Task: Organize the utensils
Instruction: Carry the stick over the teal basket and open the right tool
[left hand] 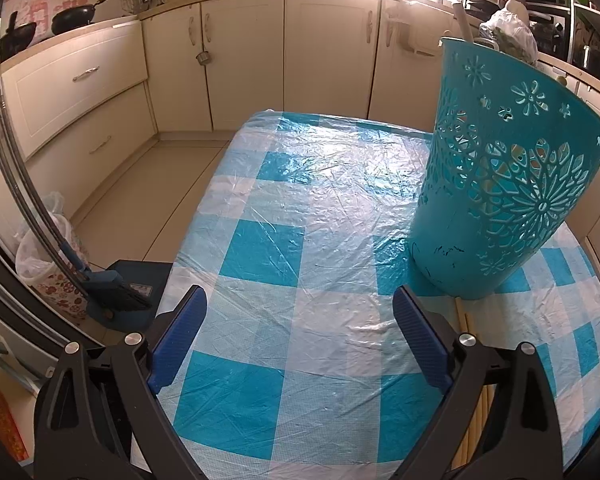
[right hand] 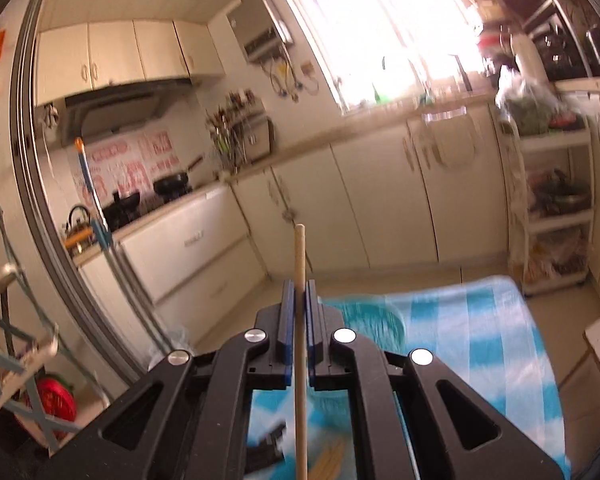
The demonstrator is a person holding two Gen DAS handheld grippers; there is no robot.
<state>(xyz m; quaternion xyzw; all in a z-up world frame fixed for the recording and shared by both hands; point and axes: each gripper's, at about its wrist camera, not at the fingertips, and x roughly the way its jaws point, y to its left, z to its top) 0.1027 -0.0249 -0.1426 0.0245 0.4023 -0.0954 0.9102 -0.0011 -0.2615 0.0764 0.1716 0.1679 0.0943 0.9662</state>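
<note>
Your right hand-held gripper (right hand: 299,292) is clamped on one chopstick (right hand: 300,256), sticking up at 12 o'clock. Left hand-held gripper (left hand: 300,320) hangs open over the counter (left hand: 300,208). That thin stick could pivot and miss the teal basket (left hand: 500,184) at 2 o'clock.

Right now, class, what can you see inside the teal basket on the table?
Through the cut-out holes of the teal basket only patches of yellowish-tan colour show. What they belong to cannot be told: the wall covers most of the inside, and the rim faces away from the left wrist view.
</note>
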